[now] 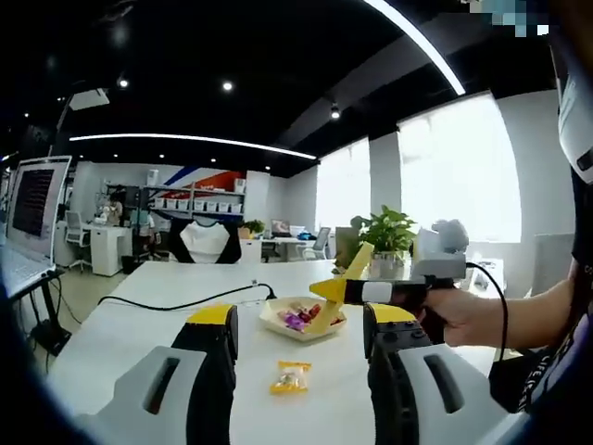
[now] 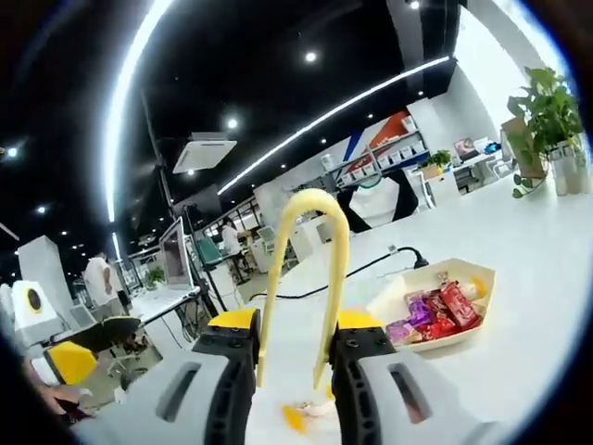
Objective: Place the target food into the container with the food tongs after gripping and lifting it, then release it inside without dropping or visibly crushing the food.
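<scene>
A small yellow-wrapped snack (image 1: 291, 376) lies on the white table (image 1: 139, 324), just in front of a cream paper tray (image 1: 302, 318) already holding pink and red wrapped sweets. In the right gripper view, the right gripper (image 2: 292, 366) is clenched on yellow food tongs (image 2: 298, 278), whose tips sit over the snack. The left gripper (image 1: 301, 338) is released, jaws apart. To grip well, close the tongs gently around the wrapper's middle, then lift straight before moving to the tray.
</scene>
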The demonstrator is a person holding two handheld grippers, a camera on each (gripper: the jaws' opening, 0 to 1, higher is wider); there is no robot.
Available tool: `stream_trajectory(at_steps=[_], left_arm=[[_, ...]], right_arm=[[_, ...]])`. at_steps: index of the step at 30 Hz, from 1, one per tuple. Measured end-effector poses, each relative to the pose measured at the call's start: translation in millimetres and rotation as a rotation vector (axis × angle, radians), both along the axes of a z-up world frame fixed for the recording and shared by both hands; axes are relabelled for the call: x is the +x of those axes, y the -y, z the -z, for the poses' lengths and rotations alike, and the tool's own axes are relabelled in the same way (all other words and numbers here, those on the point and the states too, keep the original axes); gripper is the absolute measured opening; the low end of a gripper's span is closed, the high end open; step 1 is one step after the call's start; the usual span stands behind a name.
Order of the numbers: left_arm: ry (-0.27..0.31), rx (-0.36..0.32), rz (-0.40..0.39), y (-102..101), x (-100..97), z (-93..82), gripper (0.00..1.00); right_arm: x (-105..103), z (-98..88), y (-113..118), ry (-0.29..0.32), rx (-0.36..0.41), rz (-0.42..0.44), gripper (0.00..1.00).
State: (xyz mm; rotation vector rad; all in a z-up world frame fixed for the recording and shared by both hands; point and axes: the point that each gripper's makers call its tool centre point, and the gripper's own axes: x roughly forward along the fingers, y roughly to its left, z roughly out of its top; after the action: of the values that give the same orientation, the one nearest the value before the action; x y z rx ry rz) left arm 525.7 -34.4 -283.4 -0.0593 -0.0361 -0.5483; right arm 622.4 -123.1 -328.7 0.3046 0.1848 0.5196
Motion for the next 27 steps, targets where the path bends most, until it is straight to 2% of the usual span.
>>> stream_trajectory(at_steps=[2,4,6,12,14,16,19,24,27], left_arm=[[0.001,0.030,0.000,0,-1.2,2.4,0.57],[-0.001,0.022,0.006,0,-1.8,2.8,0.57],[-0.010,0.018,0.006,0,-2.4,4.1,0.57],[-0.016,0.024,-0.008,-6,-3.9,6.2,0.56],[-0.016,0.029,-0.013,-9,-3.8,6.8,0.56],[-0.013,0.030,-0.018,-11,-3.4,6.9,0.55],[-0.015,0.029,-0.022,-13,-2.5,7.4,0.55],[-0.017,0.035,-0.024,-15,-0.4,8.2,0.55],[-0.020,0.034,-0.026,-16,0.7,8.8,0.55]], right_arm=[[6,18.1,4,-0.066,-0.025,0.086,0.26],[11,26.9,2,-0.074,-0.022,0.099,0.26],[12,39.0,1,-0.099,-0.064,0.112,0.26],[19,41.2,-13,-0.066,-0.085,0.122,0.26],[23,44.0,-19,-0.054,-0.136,0.117,0.26],[26,43.0,-23,-0.010,-0.193,0.111,0.26],[29,45.6,-25,0.022,-0.277,0.113,0.26],[30,56.9,-31,-0.011,-0.283,0.112,0.26],[30,62.7,-33,-0.006,-0.339,0.104,0.26]])
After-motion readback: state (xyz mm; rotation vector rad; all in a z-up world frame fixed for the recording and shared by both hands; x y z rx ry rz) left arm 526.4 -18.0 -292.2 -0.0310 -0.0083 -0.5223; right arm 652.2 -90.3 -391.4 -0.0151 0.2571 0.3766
